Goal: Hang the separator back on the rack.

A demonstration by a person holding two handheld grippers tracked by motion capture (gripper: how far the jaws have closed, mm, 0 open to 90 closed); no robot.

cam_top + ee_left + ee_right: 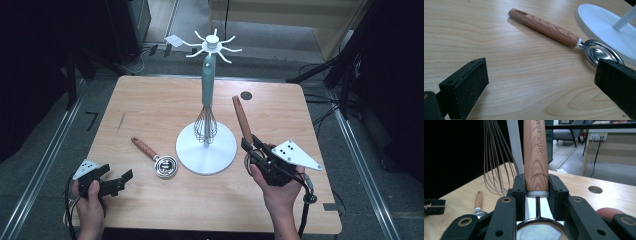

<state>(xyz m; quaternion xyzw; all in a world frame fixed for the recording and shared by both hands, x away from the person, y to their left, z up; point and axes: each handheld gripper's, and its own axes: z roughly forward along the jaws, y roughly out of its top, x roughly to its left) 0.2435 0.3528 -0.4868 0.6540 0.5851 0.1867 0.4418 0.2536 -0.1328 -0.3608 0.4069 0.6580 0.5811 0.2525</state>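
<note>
Strainer (536, 157) is clamped by its wooden handle in right tongs (537, 192), lifted beside the whisk (205, 122) on the stand. Left tongs (541, 80) are held wide over bench (150, 100), near the spoon (554, 32).

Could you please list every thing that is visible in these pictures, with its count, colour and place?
table: one, light wood, centre of the high view.
utensil stand: one, white, round base mid-table, hooks on top.
whisk: one, teal handle with metal wires, hanging on the stand.
strainer: one, wood-look handle with metal mesh, clamped in the right gripper.
scoop: one, wood-look handle with metal bowl, lying left of the stand's base.
left gripper: one, black, open, at the table's near left.
right gripper: one, black, shut on the strainer's handle.
</note>
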